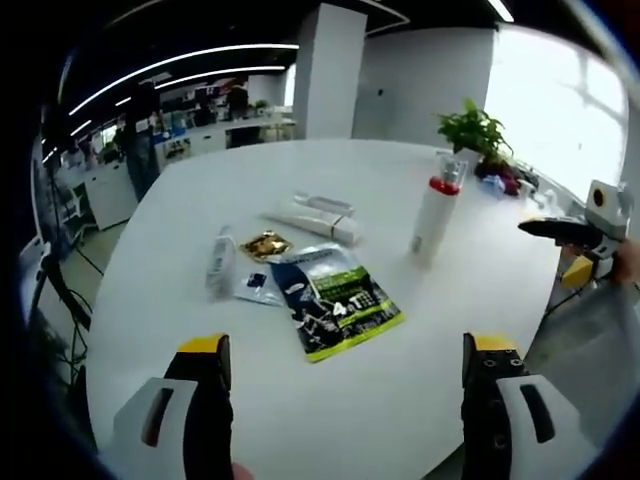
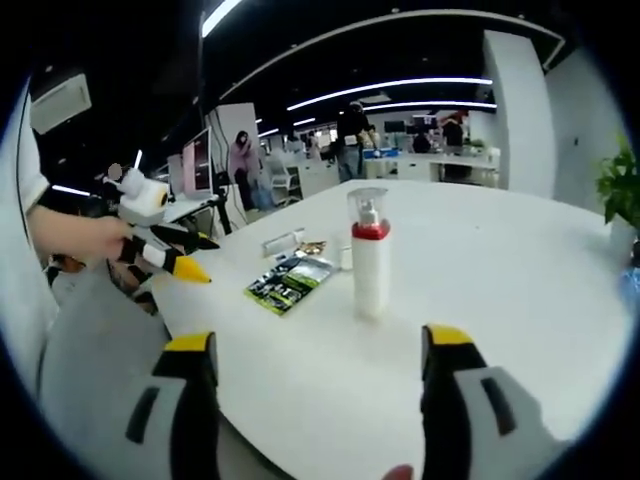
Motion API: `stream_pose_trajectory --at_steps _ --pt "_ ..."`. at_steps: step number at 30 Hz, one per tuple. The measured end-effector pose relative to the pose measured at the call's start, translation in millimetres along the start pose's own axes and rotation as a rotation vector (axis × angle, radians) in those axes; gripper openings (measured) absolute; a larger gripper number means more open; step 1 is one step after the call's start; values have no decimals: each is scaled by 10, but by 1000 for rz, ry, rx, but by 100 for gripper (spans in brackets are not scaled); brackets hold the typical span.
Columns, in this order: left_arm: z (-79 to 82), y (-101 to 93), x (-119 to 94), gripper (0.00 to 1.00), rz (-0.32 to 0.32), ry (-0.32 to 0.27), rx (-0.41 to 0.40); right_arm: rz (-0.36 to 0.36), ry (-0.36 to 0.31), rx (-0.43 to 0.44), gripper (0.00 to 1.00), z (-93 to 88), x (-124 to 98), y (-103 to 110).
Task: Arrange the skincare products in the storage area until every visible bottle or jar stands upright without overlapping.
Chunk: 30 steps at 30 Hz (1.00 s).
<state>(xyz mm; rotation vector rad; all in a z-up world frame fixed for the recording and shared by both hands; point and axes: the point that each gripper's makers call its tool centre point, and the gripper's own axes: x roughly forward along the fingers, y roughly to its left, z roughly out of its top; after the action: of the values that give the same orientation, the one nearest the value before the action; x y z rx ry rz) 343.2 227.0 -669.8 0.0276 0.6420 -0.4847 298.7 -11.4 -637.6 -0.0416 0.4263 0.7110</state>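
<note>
The big white round-edged table [image 1: 300, 420] carries everything, and its near edge runs just ahead of both grippers. In the left gripper view the left gripper [image 1: 345, 370] hangs over that near edge with its yellow-tipped jaws spread wide and nothing between them. The right gripper [image 2: 318, 365] sits likewise at the table's edge in its own view, jaws wide apart and empty (it also shows from the side at the right of the left gripper view).

A tall white pump bottle with a red collar and clear cap [image 2: 369, 255] stands upright, apart from the rest, toward the table's far side near a green potted plant [image 1: 473, 130].

Nearer the middle lies a flat dark sachet with green and white print [image 1: 335, 298]. Beyond it a white tube [image 1: 312, 218] lies on its side; beside the sachet's left edge lies a smaller pale tube [image 1: 220, 262], with a small gold foil packet [image 1: 265, 244] between them.
</note>
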Motion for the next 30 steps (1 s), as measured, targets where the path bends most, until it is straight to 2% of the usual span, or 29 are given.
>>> stream_pose_trajectory --at_steps 9,15,30 --pt "69 167 193 93 10 32 7 -1 14 5 84 -33 10 -15" --pt "55 300 342 93 16 87 18 -11 13 20 84 -38 5 -51" --pt "195 617 684 88 52 186 56 -26 26 31 83 -70 10 -85"
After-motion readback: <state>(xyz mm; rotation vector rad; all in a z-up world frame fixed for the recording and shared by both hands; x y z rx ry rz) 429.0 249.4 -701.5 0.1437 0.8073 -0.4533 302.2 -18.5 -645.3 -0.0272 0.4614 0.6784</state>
